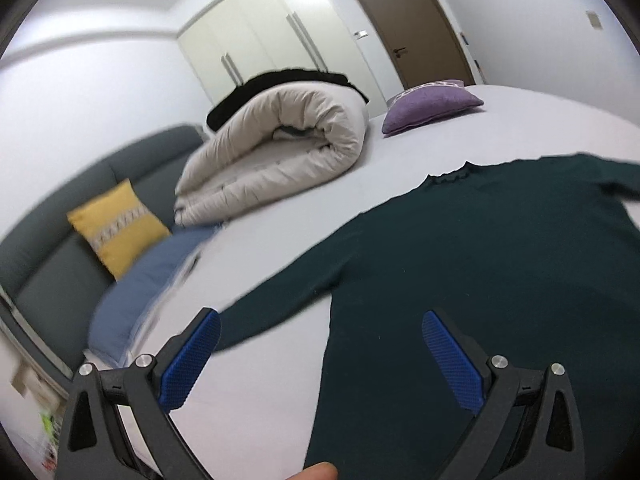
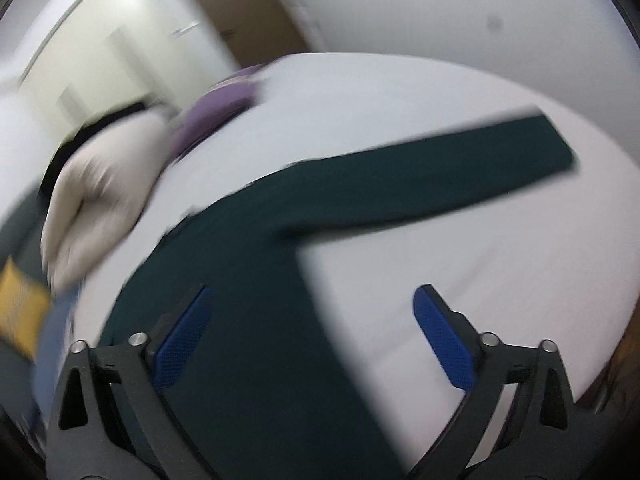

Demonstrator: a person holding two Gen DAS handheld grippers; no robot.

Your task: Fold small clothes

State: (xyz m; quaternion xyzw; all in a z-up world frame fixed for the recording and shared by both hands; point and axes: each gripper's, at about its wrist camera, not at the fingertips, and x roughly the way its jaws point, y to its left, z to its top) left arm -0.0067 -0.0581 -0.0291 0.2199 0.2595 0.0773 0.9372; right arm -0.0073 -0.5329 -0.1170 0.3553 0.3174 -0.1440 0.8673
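Observation:
A dark green long-sleeved top [image 1: 460, 264] lies spread flat on the pale bed sheet [image 1: 280, 264], collar away from me and a sleeve reaching out to each side. My left gripper [image 1: 320, 322] hovers open over the top's left side edge, below its left sleeve, with nothing between its blue pads [image 1: 192, 360]. In the blurred right wrist view the same top [image 2: 248, 320] shows with its right sleeve [image 2: 460, 176] stretched out. My right gripper [image 2: 310, 294] stands open above the top's right side edge, holding nothing.
A rolled beige duvet [image 1: 276, 152] lies at the back left of the bed, a purple cushion [image 1: 428, 108] behind it. A blue pillow [image 1: 148, 280] and a yellow cushion [image 1: 118, 226] rest by the grey headboard [image 1: 52, 280] on the left. A fingertip [image 1: 316, 472] shows at the bottom.

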